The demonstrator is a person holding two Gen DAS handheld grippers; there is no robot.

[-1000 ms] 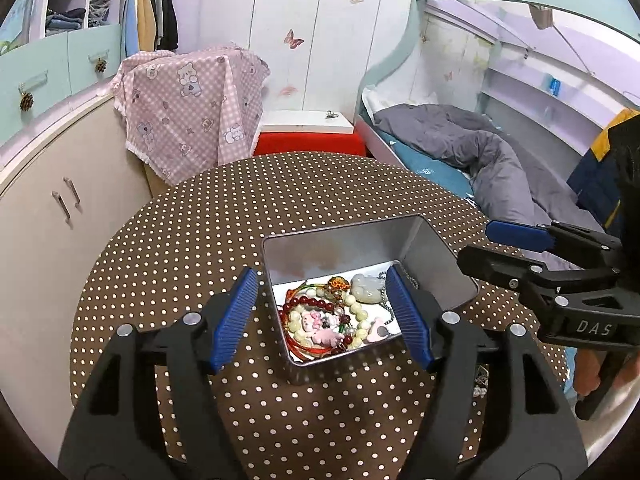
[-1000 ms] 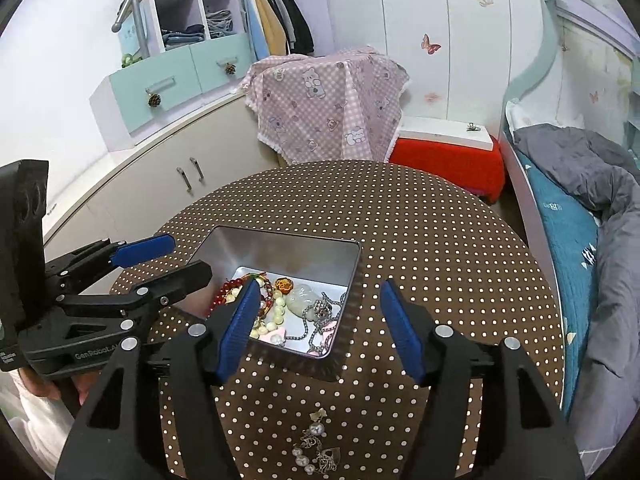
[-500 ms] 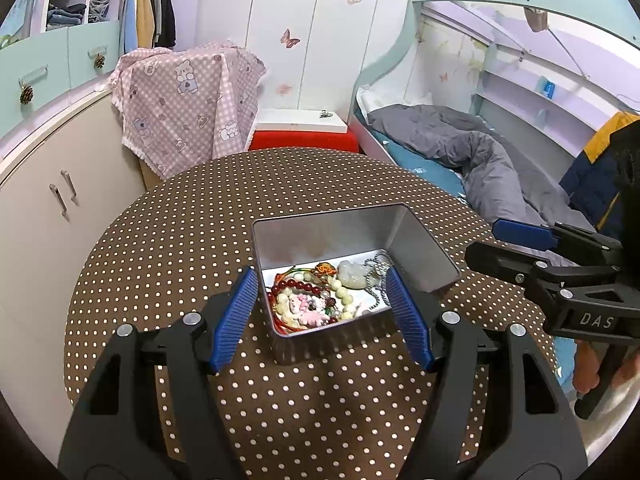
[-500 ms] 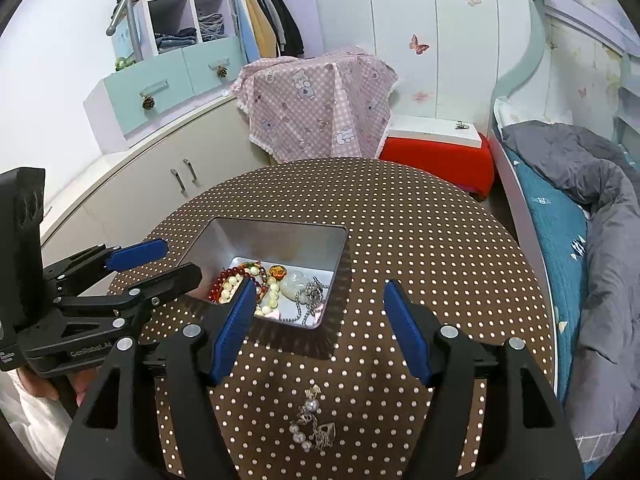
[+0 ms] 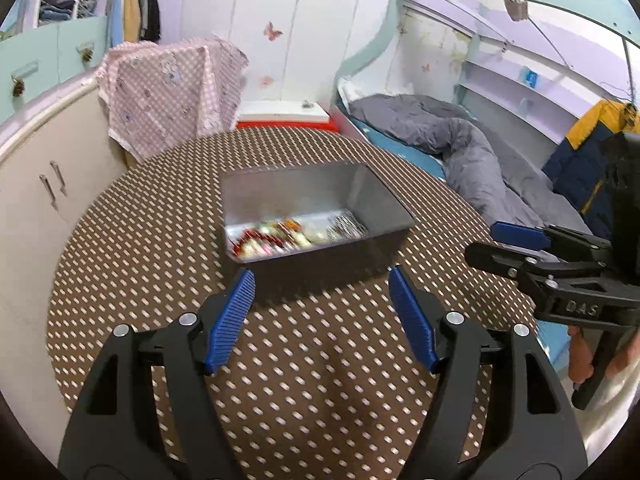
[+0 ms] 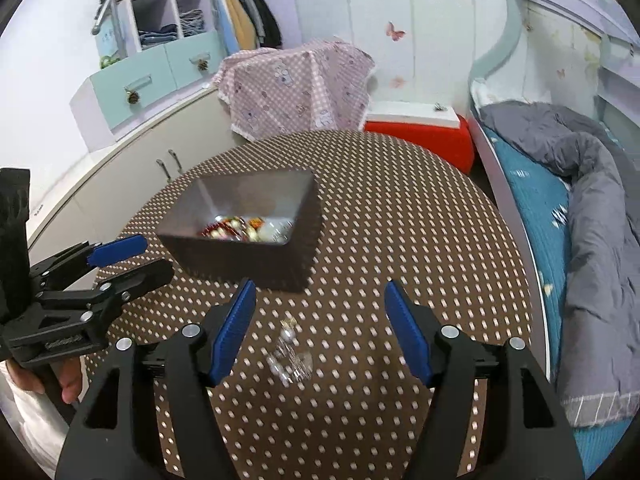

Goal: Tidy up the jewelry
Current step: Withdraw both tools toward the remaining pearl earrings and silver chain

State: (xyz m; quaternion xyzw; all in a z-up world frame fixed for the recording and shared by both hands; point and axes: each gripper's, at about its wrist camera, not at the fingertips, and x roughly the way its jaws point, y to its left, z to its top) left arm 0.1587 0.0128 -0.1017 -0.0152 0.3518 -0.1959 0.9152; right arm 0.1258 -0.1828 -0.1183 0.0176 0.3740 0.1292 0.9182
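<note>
A grey metal tin (image 5: 320,258) stands on the round brown dotted table (image 5: 140,240), with a heap of beads and chains (image 5: 288,236) in its bottom. My left gripper (image 5: 322,276) hovers just short of the tin's near wall; its jaws are opening and nothing is between them. In the right wrist view the tin (image 6: 240,258) lies ahead to the left. A loose pearl-and-silver piece (image 6: 290,354) rests on the cloth below my open right gripper (image 6: 320,286), apart from its fingers. Each gripper shows in the other's view: the right gripper (image 5: 482,240), the left gripper (image 6: 154,256).
A bed with a grey quilt (image 6: 560,220) runs along the table's right side. A low cream cabinet (image 5: 32,184) curves along the left. Behind the table are a pink checked cloth (image 6: 296,88) and a red stool (image 6: 420,136).
Both grippers have drawn back from the tin, which now sits farther ahead. The loose piece on the cloth has come up between the right gripper's fingers in its view.
</note>
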